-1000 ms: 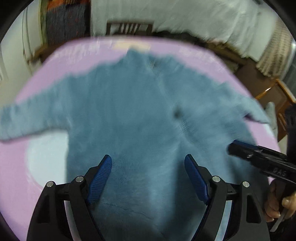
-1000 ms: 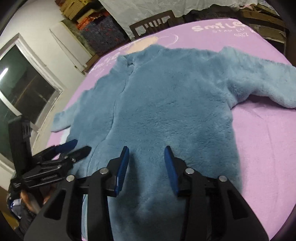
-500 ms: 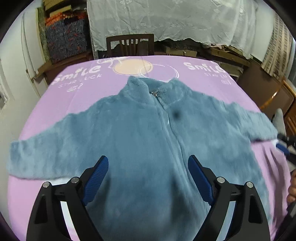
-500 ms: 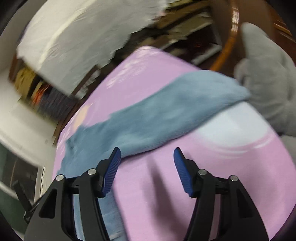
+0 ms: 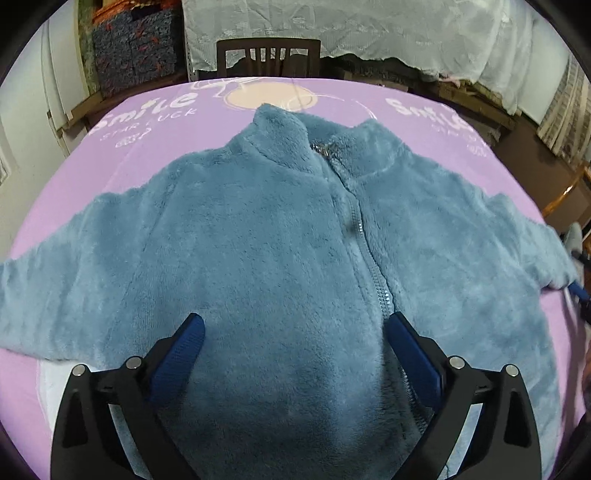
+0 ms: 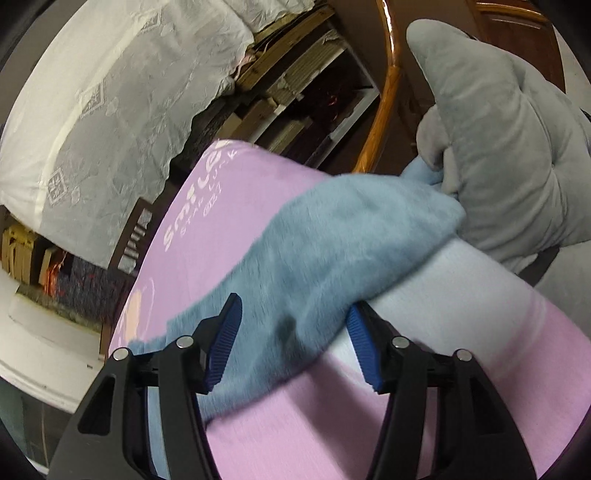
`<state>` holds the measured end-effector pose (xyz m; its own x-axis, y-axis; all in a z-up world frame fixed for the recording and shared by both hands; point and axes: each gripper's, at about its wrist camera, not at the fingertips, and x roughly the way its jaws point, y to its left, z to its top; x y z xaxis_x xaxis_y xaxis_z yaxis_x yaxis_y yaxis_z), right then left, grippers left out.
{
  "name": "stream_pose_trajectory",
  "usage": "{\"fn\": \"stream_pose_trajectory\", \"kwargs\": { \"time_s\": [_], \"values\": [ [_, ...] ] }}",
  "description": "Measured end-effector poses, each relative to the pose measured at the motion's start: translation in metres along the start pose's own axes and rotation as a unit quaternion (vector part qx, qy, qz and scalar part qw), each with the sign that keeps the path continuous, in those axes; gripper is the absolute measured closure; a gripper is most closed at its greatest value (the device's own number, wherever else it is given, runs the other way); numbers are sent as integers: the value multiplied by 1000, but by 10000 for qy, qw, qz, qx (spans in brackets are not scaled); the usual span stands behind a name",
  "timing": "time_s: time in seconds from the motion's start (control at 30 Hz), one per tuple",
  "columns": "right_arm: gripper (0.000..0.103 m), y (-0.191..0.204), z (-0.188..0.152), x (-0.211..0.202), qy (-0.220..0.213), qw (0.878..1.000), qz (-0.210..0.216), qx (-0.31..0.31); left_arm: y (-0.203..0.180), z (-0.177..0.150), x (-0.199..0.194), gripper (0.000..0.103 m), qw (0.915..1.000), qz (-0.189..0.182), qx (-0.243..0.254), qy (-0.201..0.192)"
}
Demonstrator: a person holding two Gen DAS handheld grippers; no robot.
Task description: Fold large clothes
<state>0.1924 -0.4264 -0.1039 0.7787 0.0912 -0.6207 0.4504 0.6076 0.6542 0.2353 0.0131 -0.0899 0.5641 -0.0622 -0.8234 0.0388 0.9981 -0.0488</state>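
Observation:
A fluffy blue zip-up fleece jacket [image 5: 280, 236] lies face up and spread flat on a pink printed sheet [image 5: 147, 122], collar at the far side and both sleeves out sideways. My left gripper [image 5: 295, 343] hovers open over the jacket's lower body, just left of the zip. In the right wrist view one blue sleeve [image 6: 332, 236] runs across the sheet [image 6: 229, 192] toward its far right edge. My right gripper [image 6: 293, 332] is open, its fingers either side of that sleeve near the cuff end, not closed on it.
A grey plush toy [image 6: 506, 140] rests on a wooden chair [image 6: 388, 77] against the sleeve's cuff. A dark wooden chair [image 5: 267, 55] stands behind the far edge. White lace cloth [image 5: 369, 26] covers stacked items at the back. Patterned boxes [image 5: 133, 40] sit at far left.
My right gripper swung away from the jacket's body to the right sleeve and opened wider around it. The left gripper drew back and steadied over the lower body, staying open.

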Motion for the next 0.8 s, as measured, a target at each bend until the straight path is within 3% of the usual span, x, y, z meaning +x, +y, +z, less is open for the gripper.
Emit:
{"fn": "stream_pose_trajectory", "kwargs": {
  "time_s": [0.1,0.13,0.17,0.33,0.53,0.8],
  "values": [
    [66,3,0,8,-164,9996,-176,-147,-2,-1,-1,4,10000,49,85,-18],
    [83,3,1,11,-167,9994,-254,-181,-2,-2,-3,4,9999,20,80,-58],
    [94,4,4,16,-145,9992,-313,-196,-1,-3,-5,4,9999,-16,65,-122],
    [94,22,10,4,-319,9982,-221,-466,-4,-4,-24,4,9983,-88,116,-571],
    [94,102,-10,-20,-526,9885,249,-1397,-15,-3,-36,4,9961,-40,341,-810],
    [94,191,-58,-28,-154,9701,1003,-2204,-12,-1,-47,4,9942,-4,376,-1013]
  ]
}}
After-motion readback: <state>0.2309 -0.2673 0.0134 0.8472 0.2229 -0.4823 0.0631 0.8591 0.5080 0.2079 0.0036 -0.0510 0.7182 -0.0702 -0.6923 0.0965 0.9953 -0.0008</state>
